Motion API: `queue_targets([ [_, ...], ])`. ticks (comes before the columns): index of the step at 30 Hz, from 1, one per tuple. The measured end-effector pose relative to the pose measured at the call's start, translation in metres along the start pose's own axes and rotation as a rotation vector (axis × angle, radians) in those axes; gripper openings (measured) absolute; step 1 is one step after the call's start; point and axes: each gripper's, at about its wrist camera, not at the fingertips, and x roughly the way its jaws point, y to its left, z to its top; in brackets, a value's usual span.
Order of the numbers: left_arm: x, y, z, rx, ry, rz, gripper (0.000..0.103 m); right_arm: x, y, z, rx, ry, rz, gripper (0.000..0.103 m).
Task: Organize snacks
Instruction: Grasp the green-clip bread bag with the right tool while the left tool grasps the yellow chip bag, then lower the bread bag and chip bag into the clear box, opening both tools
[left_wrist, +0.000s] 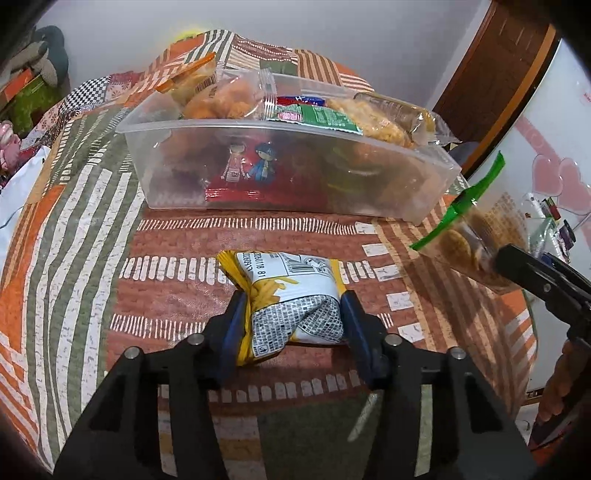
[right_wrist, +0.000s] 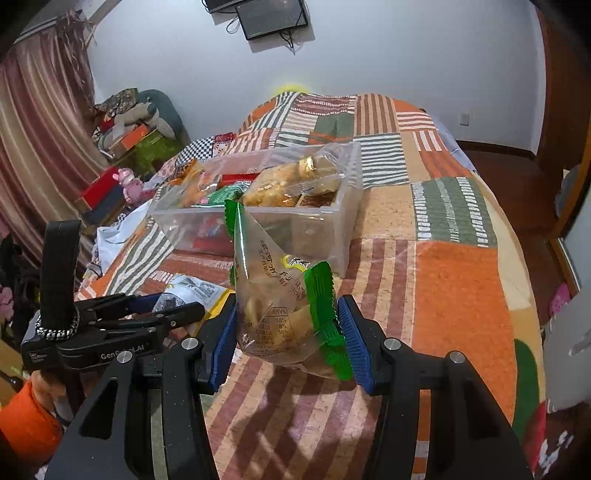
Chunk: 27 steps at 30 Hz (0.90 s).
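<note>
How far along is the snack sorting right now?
Done: several packs already fill the clear bin. In hand: left gripper clamps the yellow-and-white packet on the bedspread; right gripper holds the green-edged clear bag aloft. Left: both still need binning.

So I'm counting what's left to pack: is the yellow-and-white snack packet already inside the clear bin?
No, the yellow-and-white snack packet lies on the bedspread before the clear bin, pinched in the left gripper.

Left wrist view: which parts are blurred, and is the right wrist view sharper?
Left wrist view: the green-edged bag at the right is motion-blurred, while the yellow packet is sharp. Right wrist view: that bag is sharp; fisheye bends the bed edges.
</note>
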Motion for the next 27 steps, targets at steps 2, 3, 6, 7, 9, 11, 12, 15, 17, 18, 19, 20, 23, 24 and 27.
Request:
queue_targets([
  [2, -0.004, 0.0, 0.002, 0.006, -0.007, 0.004, 0.047, 0.0, 0.003, 0.001, -0.011, -0.005, -0.002, 0.049],
  [3, -0.008, 0.0, 0.003, 0.008, -0.018, 0.004, 0.046, -0.001, 0.004, 0.002, -0.013, -0.009, 0.0, 0.049],
  [6, -0.02, -0.003, 0.002, 0.012, -0.041, -0.003, 0.045, -0.004, 0.006, 0.006, -0.015, -0.023, 0.005, 0.049],
  [7, -0.024, -0.003, 0.002, 0.011, -0.045, -0.01, 0.045, -0.005, 0.006, 0.007, -0.016, -0.029, 0.005, 0.049],
  [9, -0.031, -0.003, 0.005, 0.009, -0.062, -0.021, 0.044, -0.006, 0.007, 0.01, -0.017, -0.041, 0.007, 0.049],
  [11, -0.039, -0.004, 0.007, 0.013, -0.083, -0.024, 0.044, -0.007, 0.008, 0.012, -0.015, -0.051, 0.008, 0.049],
  [12, -0.044, -0.004, 0.01, 0.015, -0.095, -0.028, 0.044, -0.007, 0.008, 0.014, -0.013, -0.057, 0.01, 0.049],
  [15, -0.058, -0.004, 0.019, 0.018, -0.136, -0.033, 0.044, -0.009, 0.01, 0.019, -0.014, -0.075, 0.013, 0.049],
  [17, -0.068, -0.005, 0.024, 0.013, -0.166, -0.031, 0.044, -0.011, 0.011, 0.023, -0.016, -0.087, 0.016, 0.049],
  [18, -0.072, -0.003, 0.028, 0.007, -0.181, -0.032, 0.044, -0.012, 0.011, 0.025, -0.017, -0.094, 0.017, 0.049],
  [19, -0.077, -0.001, 0.033, 0.0, -0.196, -0.035, 0.044, -0.012, 0.012, 0.027, -0.018, -0.1, 0.018, 0.049],
  [20, -0.08, 0.0, 0.034, -0.004, -0.205, -0.036, 0.044, -0.013, 0.012, 0.03, -0.019, -0.107, 0.019, 0.049],
  [23, -0.085, 0.006, 0.049, -0.015, -0.233, -0.034, 0.044, -0.014, 0.014, 0.038, -0.025, -0.124, 0.021, 0.049],
  [24, -0.087, 0.007, 0.053, -0.016, -0.241, -0.036, 0.044, -0.013, 0.015, 0.04, -0.027, -0.129, 0.022, 0.049],
  [27, -0.09, 0.009, 0.063, -0.011, -0.265, -0.031, 0.044, -0.012, 0.017, 0.049, -0.034, -0.148, 0.024, 0.049],
])
